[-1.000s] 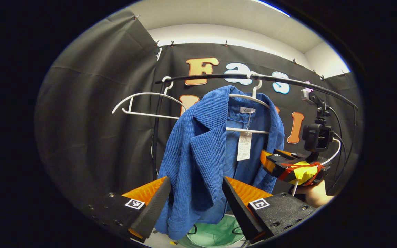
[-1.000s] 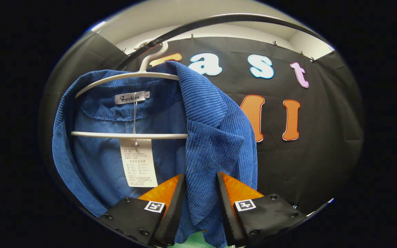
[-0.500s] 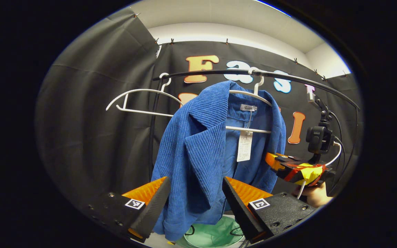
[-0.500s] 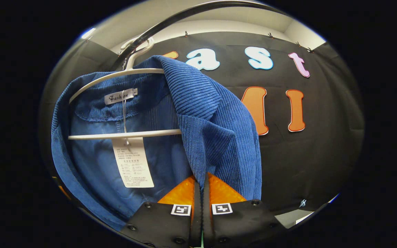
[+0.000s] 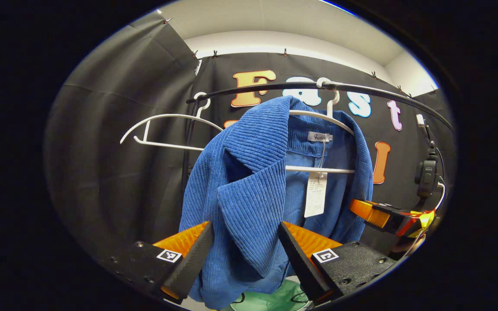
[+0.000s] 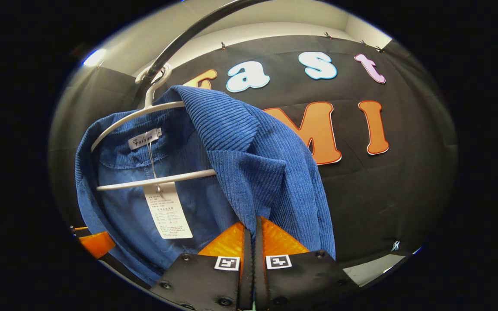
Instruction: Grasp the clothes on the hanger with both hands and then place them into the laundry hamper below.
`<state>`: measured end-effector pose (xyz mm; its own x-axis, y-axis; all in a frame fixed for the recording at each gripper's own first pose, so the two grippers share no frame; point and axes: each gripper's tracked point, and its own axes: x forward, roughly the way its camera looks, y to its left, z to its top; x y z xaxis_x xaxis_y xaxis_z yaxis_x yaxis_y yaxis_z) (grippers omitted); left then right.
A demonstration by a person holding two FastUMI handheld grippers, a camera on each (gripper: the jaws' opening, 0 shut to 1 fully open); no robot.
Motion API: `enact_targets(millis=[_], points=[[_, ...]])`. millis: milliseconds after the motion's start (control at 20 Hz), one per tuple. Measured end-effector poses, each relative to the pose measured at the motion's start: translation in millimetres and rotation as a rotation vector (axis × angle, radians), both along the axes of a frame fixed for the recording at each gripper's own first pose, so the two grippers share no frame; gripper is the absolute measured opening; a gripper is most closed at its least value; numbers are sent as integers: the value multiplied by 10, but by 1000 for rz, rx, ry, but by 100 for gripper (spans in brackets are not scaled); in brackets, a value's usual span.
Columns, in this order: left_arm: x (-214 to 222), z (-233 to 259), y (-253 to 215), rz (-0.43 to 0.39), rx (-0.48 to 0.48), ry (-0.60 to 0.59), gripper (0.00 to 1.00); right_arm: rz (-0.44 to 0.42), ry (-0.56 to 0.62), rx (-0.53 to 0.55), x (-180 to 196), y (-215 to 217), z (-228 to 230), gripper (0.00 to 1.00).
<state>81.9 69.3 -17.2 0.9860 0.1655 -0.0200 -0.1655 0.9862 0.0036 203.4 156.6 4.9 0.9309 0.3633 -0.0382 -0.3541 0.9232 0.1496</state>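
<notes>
Jacket (image 5: 249, 181): blue corduroy, ribbed, with a wide lapel and a smoother blue lining inside. It hangs on a white hanger (image 5: 318, 119) hooked over a dark curved rail (image 5: 361, 91). Long axis vertical, collar up, hem down. Front is open; a white paper tag (image 5: 316, 194) dangles from the neck label over the hanger's crossbar.

Hamper (image 5: 275, 298): pale green, seen in the left gripper view just below the jacket hem. Only a small part shows; contents cannot be told.

Left gripper (image 5: 245, 242): fingers spread apart, one on each side of the jacket's left front panel, not pressing the cloth. Released.

Right gripper (image 6: 252, 242): in the right gripper view the two fingers are closed together, with the edge of the right front panel pinched between them below the lapel. Grasping the jacket. In the left gripper view it sits at the jacket's far edge.

A second white hanger (image 5: 162, 129), bare, hangs on the rail beside the jacket.
</notes>
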Motion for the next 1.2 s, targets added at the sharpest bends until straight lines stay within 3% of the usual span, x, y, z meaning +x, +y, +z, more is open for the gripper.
enact_targets(millis=[150, 250, 300, 400, 750, 800, 850, 900, 950, 1200], points=[[62, 5, 9, 7, -1, -1, 98, 13, 4, 25, -29, -74, 40, 9], [105, 21, 18, 3, -6, -5, 94, 24, 9, 49, -47, -132, 76, 9], [120, 29, 21, 2, -7, -8, 98, 32, 11, 63, -53, -151, 97, 9], [146, 76, 6, -9, -3, -16, 93, 52, 12, 91, -59, -190, 145, 9], [181, 146, 72, -15, -25, 1, 38, 160, 75, 249, -41, -280, 249, 9], [177, 144, 85, -20, -26, 13, 34, 186, 93, 280, -38, -285, 268, 9], [170, 147, 103, -21, -23, 23, 17, 206, 111, 313, -41, -316, 283, 9], [172, 161, 123, -22, -18, 30, 17, 221, 130, 346, -24, -340, 302, 9], [175, 167, 118, -35, -20, 41, 8, 233, 141, 380, -20, -398, 340, 9], [88, 281, 61, -131, -85, 69, 1, 305, 206, 530, -4, -498, 481, 9]])
